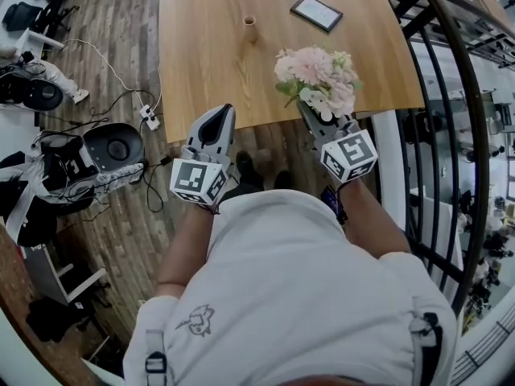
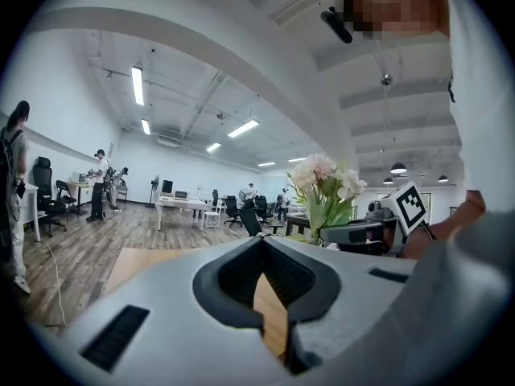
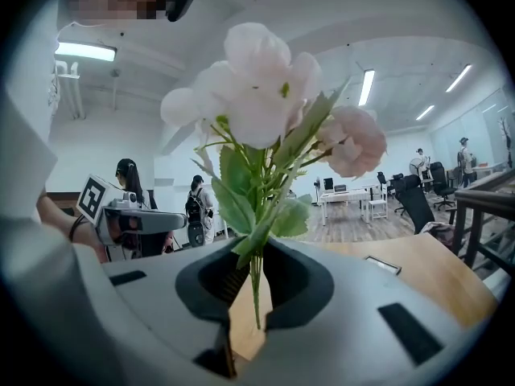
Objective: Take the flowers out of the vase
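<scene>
Bunch of pale pink flowers with green leaves point(image 1: 316, 77): found out of the small tan wooden vase point(image 1: 250, 29) and well apart from it, stems clamped in the right gripper point(image 3: 257, 256); left gripper point(image 2: 263, 241) closed together, empty; removal judged done, only setting-down left

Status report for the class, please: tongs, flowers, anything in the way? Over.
Right tongs shut on flowers. Left tongs shut, empty. Flowers out; vase empty on table. Nothing in the way.
</scene>
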Tool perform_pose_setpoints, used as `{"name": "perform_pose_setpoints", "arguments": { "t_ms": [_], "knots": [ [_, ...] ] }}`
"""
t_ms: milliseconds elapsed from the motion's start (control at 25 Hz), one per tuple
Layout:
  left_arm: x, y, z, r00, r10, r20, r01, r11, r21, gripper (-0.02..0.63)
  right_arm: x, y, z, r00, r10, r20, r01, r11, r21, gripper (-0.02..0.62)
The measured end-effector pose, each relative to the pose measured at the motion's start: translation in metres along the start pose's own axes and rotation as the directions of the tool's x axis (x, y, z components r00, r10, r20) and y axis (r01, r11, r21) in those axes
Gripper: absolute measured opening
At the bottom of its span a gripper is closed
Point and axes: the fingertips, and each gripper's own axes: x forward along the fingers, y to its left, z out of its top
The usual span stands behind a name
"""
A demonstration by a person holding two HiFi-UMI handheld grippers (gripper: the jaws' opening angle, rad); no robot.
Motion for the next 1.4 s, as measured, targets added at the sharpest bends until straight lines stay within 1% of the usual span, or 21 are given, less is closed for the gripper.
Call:
{"name": "perform_pose_setpoints", "arguments": {
  "t_ms": [120, 200, 280, 400, 600, 840, 1040, 1200, 1400],
  "knots": [
    [-0.006, -0.006, -0.015, 1.000, 0.022, -0.011, -0.022, 1.000, 0.008, 0.005, -0.010, -0.004, -0.023, 1.000, 0.006, 0.001, -0.006, 1.000, 0.016, 0.054],
    [-0.009, -0.013, -0.009, 0.999, 0.026, -0.023, -0.025, 1.000, 0.010, 0.005, -0.016, -0.006, -0.021, 1.000, 0.006, -0.004, -0.006, 1.000, 0.027, 0.054],
    [-0.019, -0.018, 0.000, 0.999, 0.016, -0.028, -0.016, 1.000, 0.010, 0.003, -0.026, 0.001, -0.012, 1.000, -0.002, -0.008, 0.002, 1.000, 0.026, 0.054],
    [-0.039, -0.023, 0.005, 1.000, -0.001, -0.026, 0.001, 1.000, 0.002, 0.005, -0.038, 0.022, -0.003, 1.000, -0.015, 0.001, 0.015, 1.000, 0.021, 0.054],
    [-0.076, -0.028, 0.006, 0.999, -0.043, -0.024, 0.043, 0.999, 0.005, 0.005, -0.055, 0.057, -0.001, 0.999, -0.042, 0.008, 0.042, 0.999, 0.015, 0.054],
    [-0.124, -0.020, 0.002, 0.997, -0.078, -0.014, 0.078, 0.997, 0.001, 0.003, -0.071, 0.105, -0.005, 0.997, -0.077, 0.025, 0.077, 0.997, 0.017, 0.054],
    [-0.165, -0.020, 0.002, 0.993, -0.115, 0.000, 0.115, 0.993, 0.024, 0.003, -0.084, 0.148, -0.014, 0.995, -0.098, 0.033, 0.097, 0.995, 0.023, 0.054],
    [-0.184, -0.021, -0.003, 0.991, -0.135, 0.006, 0.135, 0.990, 0.035, 0.005, -0.092, 0.171, -0.023, 0.994, -0.102, 0.037, 0.102, 0.995, 0.022, 0.052],
    [-0.209, -0.021, -0.002, 0.989, -0.150, 0.011, 0.150, 0.988, 0.034, 0.005, -0.101, 0.200, -0.021, 0.994, -0.099, 0.037, 0.099, 0.995, 0.002, 0.052]
  ]
}}
